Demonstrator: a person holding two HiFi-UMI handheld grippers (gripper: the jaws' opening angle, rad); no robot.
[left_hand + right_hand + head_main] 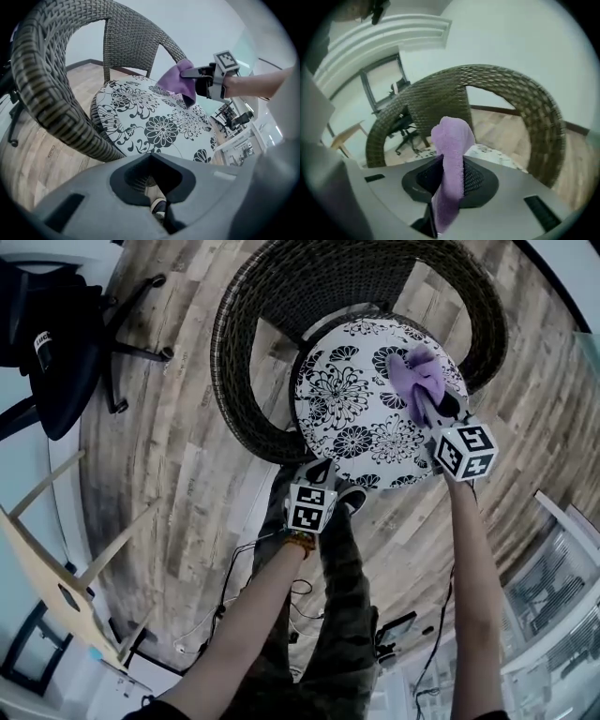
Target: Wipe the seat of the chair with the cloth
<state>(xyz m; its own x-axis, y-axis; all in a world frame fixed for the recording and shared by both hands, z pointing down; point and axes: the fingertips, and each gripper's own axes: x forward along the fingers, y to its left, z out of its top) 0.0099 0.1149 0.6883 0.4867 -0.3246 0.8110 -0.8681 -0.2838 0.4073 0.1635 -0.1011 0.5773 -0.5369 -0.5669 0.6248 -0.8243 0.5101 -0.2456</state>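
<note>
Two claws are engaged: our right claw (433, 411) clamps the cloth (415, 376), which droops just ahead of its tip over the chair seat (352, 413), while our left claw (322, 470) waits closed and empty, so we judge wiping is beginning and next requires downward pressure and sweeping strokes.

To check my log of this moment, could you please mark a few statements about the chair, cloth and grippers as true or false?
1. The right gripper holds the purple cloth above the seat. True.
2. The left gripper grips the back of the chair. False: it is shut on nothing, near the seat's front edge.
3. The seat is plain grey. False: it is white with a black flower pattern.
4. The chair stands on a wooden floor. True.
5. The cloth lies spread flat over the whole seat. False: it is bunched at the right gripper, and most of the seat shows bare.
</note>
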